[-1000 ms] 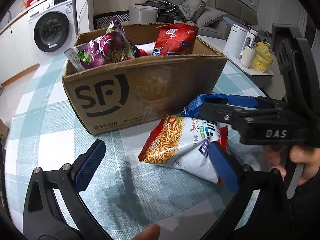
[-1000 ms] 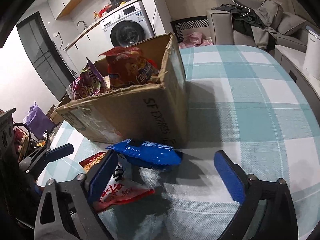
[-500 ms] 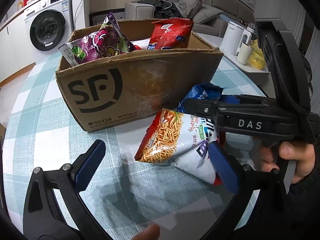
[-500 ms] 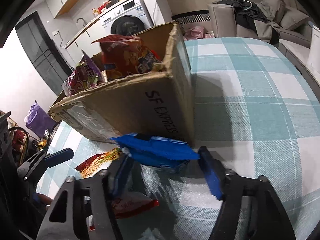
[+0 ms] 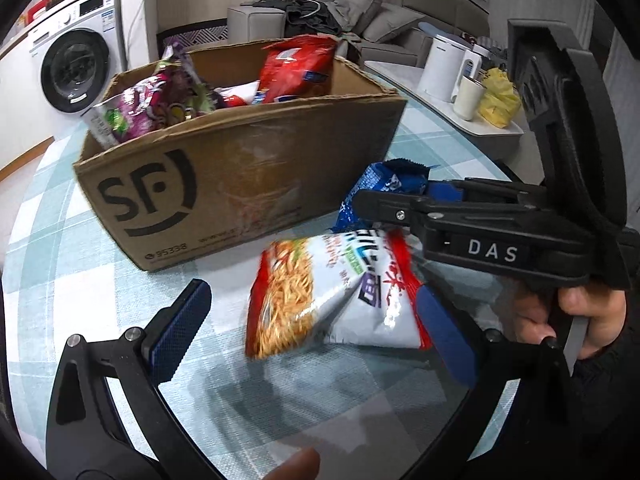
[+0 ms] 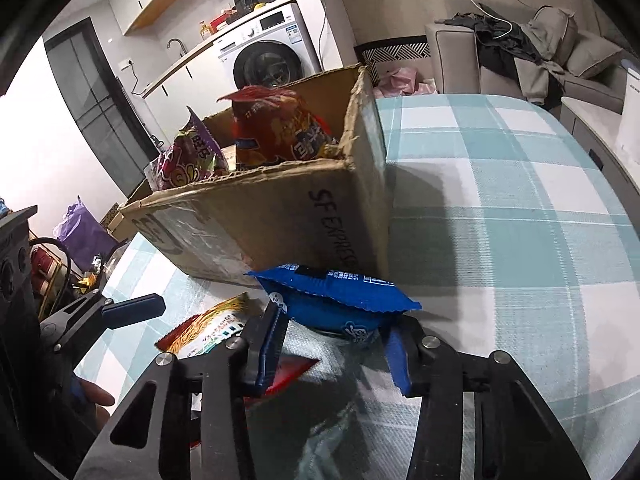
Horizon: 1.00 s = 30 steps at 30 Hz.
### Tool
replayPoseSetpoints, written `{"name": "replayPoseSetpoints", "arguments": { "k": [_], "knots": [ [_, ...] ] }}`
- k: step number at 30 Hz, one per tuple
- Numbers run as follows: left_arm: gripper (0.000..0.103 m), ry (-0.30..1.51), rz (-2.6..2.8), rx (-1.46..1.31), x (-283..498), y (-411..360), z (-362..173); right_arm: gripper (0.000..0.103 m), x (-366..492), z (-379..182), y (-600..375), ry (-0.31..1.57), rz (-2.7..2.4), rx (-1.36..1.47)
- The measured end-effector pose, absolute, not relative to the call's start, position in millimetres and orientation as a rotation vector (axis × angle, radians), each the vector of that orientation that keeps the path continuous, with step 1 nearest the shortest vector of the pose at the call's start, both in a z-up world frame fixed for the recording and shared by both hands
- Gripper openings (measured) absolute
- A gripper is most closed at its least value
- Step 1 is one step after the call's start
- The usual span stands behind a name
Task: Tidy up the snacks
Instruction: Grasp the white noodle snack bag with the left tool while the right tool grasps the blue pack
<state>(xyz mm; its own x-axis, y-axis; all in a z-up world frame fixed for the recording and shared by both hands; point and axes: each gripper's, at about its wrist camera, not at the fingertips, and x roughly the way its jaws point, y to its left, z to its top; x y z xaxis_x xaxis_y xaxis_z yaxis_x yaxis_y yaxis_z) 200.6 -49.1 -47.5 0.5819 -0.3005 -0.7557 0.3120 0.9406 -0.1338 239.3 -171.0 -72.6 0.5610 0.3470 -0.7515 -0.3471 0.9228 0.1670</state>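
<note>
A cardboard box [image 5: 240, 184] marked SF stands on the checked table, holding a purple snack bag [image 5: 148, 108] and a red snack bag [image 5: 296, 68]. My right gripper [image 6: 336, 344] is shut on a blue snack bag [image 6: 336, 300] just in front of the box corner [image 6: 360, 216]; it also shows in the left wrist view [image 5: 380, 188]. A white and red noodle snack bag [image 5: 328, 292] lies on the table between the fingers of my left gripper [image 5: 316, 328], which is open; its right pad [image 5: 444, 340] sits at the bag's edge.
The round table [image 6: 500, 200] has a teal checked cloth. A side counter [image 5: 460, 92] at the right holds a white kettle, a cup and a yellow bag. A washing machine [image 5: 76, 72] and a sofa [image 5: 360, 20] stand behind.
My right gripper closed on the blue snack bag and raised it slightly beside the box. My left gripper moved closer to the noodle snack bag, staying open.
</note>
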Motion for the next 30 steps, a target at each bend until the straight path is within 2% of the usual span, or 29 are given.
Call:
{"name": "replayPoseSetpoints", "arguments": {
  "k": [10, 21, 23, 25, 30],
  "knots": [
    [0.102, 0.877, -0.423, 0.004, 199.0, -65.9, -32.2, 0.045, 226.1, -62.8, -195.9, 0.864, 0.380, 0.003],
    [0.102, 1.000, -0.320, 0.017, 218.7, -79.5, -58.7, 0.045, 218.3, -62.9, -204.8, 0.859, 0.369, 0.002],
    [0.098, 1.009, -0.324, 0.009, 218.5, -80.0, -60.2, 0.045, 217.3, -62.9, -203.6, 0.860, 0.371, -0.006],
    [0.083, 1.026, -0.340, -0.008, 219.7, -79.9, -61.4, 0.045, 216.9, -63.4, -201.2, 0.860, 0.372, -0.019],
    [0.071, 1.020, -0.341, -0.014, 223.3, -76.2, -62.1, 0.045, 214.9, -64.3, -194.3, 0.857, 0.381, -0.045]
  ]
}}
